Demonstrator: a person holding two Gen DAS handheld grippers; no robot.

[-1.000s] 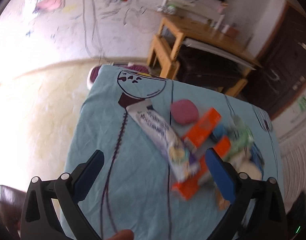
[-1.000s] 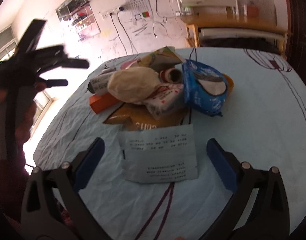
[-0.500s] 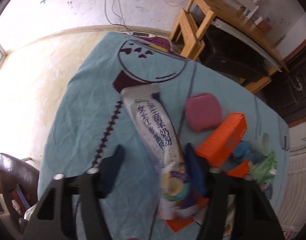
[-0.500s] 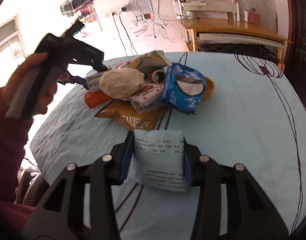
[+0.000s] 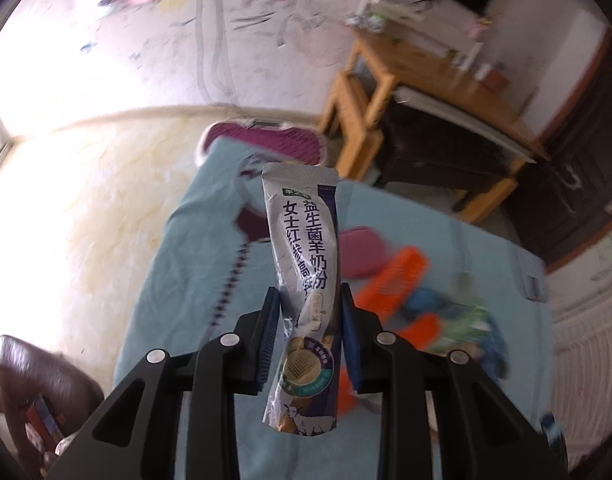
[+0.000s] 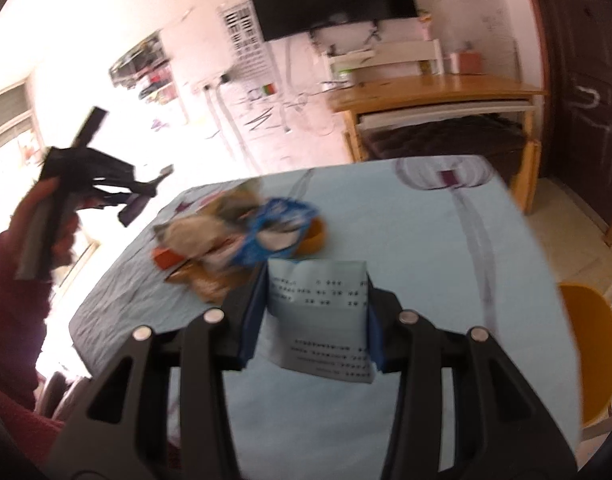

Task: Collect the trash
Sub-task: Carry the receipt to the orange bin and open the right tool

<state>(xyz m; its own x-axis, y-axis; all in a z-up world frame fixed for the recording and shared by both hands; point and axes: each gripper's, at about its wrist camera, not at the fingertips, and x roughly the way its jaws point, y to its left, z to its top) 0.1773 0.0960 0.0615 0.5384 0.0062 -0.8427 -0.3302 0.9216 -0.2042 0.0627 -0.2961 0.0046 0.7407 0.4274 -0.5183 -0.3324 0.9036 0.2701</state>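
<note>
My left gripper (image 5: pixel 308 302) is shut on a long white and purple milk-powder sachet (image 5: pixel 306 256) and holds it up above the table. My right gripper (image 6: pixel 314 292) is shut on a pale printed paper packet (image 6: pixel 320 316), also lifted off the table. A pile of trash lies on the light blue tablecloth (image 6: pixel 426 248): a blue wrapper (image 6: pixel 274 232), a crumpled beige wad (image 6: pixel 190 236), and orange boxes (image 5: pixel 390 276). The left gripper also shows in the right wrist view (image 6: pixel 86 184), raised at the left of the pile.
A pink pouch (image 5: pixel 360 250) lies beside the orange boxes. A wooden desk (image 6: pixel 434 92) stands behind the table. A yellow chair (image 6: pixel 594 344) is at the table's right side. A brown seat (image 5: pixel 34 392) is at the lower left.
Both grippers have closed fully on their items and lifted them off the table. The left hand has risen away from the pile with the sachet.
</note>
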